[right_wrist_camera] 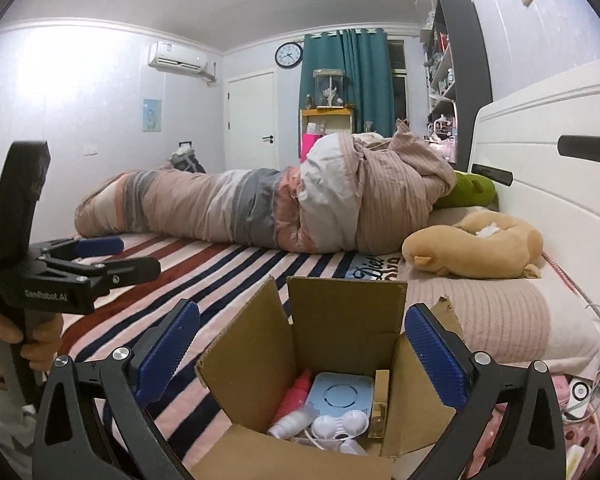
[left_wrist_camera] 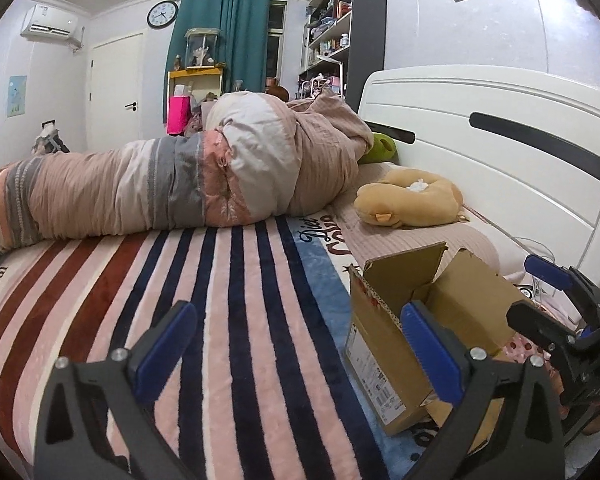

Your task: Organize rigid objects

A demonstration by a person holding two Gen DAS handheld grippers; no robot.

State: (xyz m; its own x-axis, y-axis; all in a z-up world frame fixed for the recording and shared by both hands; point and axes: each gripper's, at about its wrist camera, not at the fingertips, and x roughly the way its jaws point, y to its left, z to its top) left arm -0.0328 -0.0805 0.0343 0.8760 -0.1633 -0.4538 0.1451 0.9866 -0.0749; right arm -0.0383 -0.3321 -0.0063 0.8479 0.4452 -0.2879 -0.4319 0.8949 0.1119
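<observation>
Right gripper (right_wrist_camera: 302, 344) jaws wide above cardboard box (right_wrist_camera: 340, 344).

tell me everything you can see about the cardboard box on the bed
The box is plain brown corrugated cardboard, upright on the striped blanket, beside the pillow. Its top flaps stand open, one with a torn edge. A printed label is on one outer side. Inside lie a pale blue device, a white case, a pink-capped white bottle and something gold-edged. The right tongs hang open above it, not touching.
</observation>
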